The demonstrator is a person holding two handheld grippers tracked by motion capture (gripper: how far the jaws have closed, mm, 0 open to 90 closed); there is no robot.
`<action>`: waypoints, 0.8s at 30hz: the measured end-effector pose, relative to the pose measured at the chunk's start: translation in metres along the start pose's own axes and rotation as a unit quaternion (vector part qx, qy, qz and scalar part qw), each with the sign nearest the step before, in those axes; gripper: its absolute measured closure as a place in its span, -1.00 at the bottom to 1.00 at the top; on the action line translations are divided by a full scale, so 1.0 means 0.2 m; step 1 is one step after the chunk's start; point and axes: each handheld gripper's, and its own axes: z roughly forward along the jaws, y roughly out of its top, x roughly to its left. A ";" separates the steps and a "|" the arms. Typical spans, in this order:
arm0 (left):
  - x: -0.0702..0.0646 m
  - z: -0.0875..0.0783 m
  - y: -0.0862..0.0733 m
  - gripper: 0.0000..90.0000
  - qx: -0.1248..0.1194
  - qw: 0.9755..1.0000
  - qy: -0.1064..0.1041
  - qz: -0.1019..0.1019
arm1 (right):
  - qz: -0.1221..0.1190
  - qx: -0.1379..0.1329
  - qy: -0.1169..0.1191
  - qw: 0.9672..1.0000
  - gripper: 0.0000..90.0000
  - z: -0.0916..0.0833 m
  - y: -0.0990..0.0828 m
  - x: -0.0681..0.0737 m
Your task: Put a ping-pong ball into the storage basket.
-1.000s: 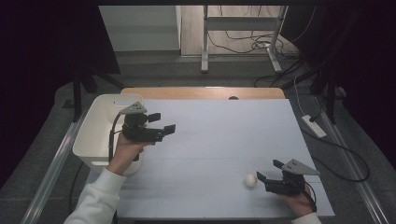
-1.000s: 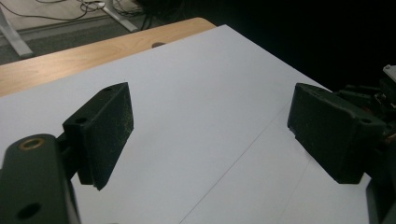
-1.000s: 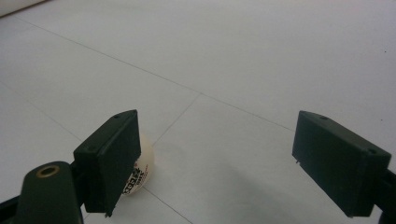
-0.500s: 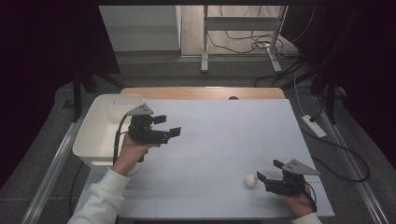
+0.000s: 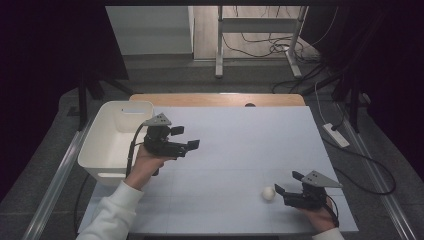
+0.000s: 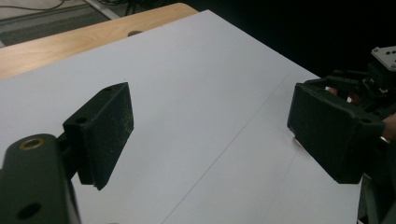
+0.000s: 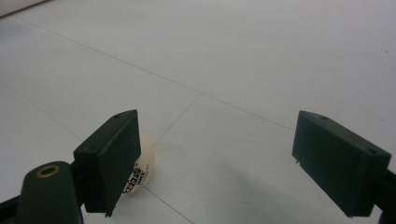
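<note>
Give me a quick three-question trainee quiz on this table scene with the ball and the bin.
1. True or false: the ball lies inside the bin.
2. Which hand-held gripper is nearer the ball: A) left B) right?
3. Fill in: in the right gripper view, the ball sits partly behind the ____ jaw as seen there.

Key
1. False; it lies on the table, apart from the bin.
2. B.
3. Left. Both hand-held grippers are open with nothing between their jaws.
</note>
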 end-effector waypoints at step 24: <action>-0.07 0.12 -0.02 -0.67 0.019 1.000 -0.022 0.008 | -0.001 0.001 0.000 1.000 -0.66 0.00 0.00 0.00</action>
